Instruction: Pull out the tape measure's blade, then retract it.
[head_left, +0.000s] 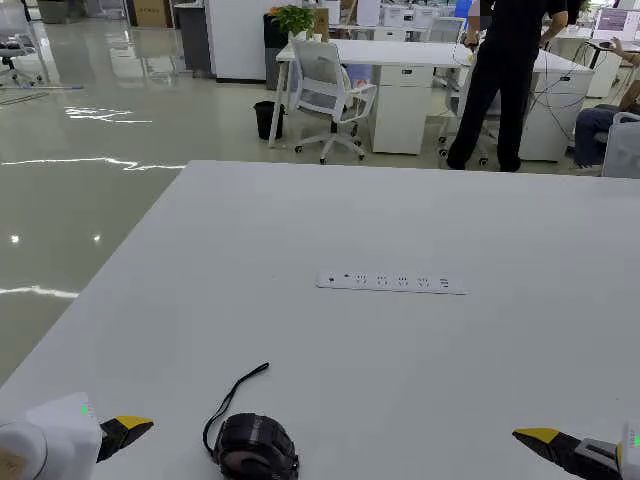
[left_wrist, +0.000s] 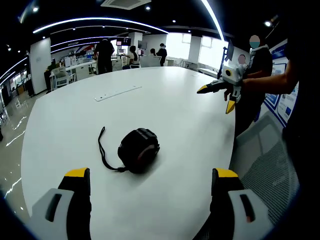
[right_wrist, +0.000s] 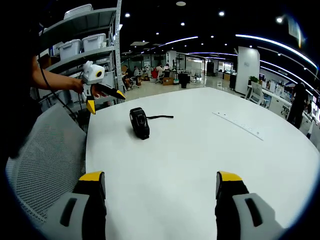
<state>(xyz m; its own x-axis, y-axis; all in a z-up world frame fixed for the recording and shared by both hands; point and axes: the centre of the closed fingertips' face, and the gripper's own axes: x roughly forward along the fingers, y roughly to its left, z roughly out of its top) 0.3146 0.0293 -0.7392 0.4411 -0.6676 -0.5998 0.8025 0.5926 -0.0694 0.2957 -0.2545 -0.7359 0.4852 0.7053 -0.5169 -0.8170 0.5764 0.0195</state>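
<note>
1. The round black tape measure (left_wrist: 138, 150) with its thin black wrist strap (left_wrist: 102, 150) lies on the white tabletop (head_left: 400, 200) near the person's edge, no blade drawn out.
2. The left gripper (left_wrist: 151, 175) faces it closely, jaws spread wide and empty; the right gripper (right_wrist: 160, 176) stands well apart, jaws likewise released.
3. The case looks rigid and fairly weighty, its rounded shell likely slippery (the limp strap won't steady it), so clamp across the flat faces.
4. The blade should be thin, springy steel: pinch its end hook, which I cannot make out here.
</note>
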